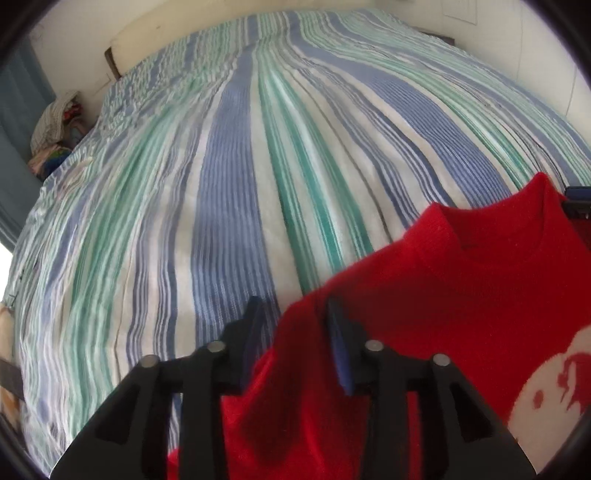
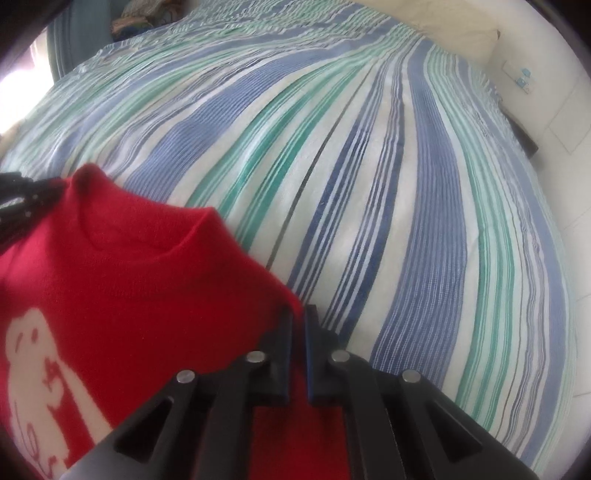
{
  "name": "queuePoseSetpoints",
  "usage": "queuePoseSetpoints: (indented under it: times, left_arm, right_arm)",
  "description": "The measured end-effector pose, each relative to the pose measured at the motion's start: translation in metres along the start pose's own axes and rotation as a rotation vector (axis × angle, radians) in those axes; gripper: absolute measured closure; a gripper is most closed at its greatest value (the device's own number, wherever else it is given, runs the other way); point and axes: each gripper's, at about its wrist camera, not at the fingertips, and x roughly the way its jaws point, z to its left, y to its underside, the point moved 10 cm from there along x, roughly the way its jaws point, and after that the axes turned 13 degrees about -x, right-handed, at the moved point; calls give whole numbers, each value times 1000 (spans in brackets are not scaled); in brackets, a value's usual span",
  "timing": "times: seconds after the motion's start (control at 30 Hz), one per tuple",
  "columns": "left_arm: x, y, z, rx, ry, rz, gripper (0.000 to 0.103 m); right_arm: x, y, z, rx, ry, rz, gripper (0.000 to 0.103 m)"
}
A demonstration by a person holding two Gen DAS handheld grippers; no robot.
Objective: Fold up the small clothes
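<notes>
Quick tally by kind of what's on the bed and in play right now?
Red sweater: 1
Striped bedspread: 1
Cream pillow at the head of the bed: 1
Grippers: 2, the left gripper and the right gripper
Total: 5
A pile of cloth lies beside the bed; its pieces cannot be counted.

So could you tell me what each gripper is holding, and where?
Right gripper pinches the red sweater at its shoulder edge; left gripper stands open astride the other shoulder.
</notes>
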Motion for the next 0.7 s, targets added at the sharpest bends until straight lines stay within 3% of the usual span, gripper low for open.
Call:
queuePoseSetpoints:
  times: [0.03,0.1,0.23,0.33,0.4,0.57,0.7]
  left_arm:
    - [-11,-2,8,-26,-3,-20,25]
    - [-39,-3,22,-62,30,-64,23]
    - [-100,30,44,-137,107,-72,20]
    - [-149,68,51,-198,161,-111,8]
    - [-177,101,51,-241,190,-128,5]
    - [-196,184,41,-347,219,-71,5]
    - [-190,233,29,-417,232,-33,5]
  right_arm:
    - [-6,0,-3,24,-7,-14,68]
    - [-27,2,-14,59,9,-59,39]
    - [-86,28,-22,75,18,-150,39]
    - [-135,70,-11,53,54,-200,34]
    - [-166,105,1,56,84,-235,29]
    - [-225,194,51,124,138,-288,22]
    - [-243,240,89,226,160,-329,22]
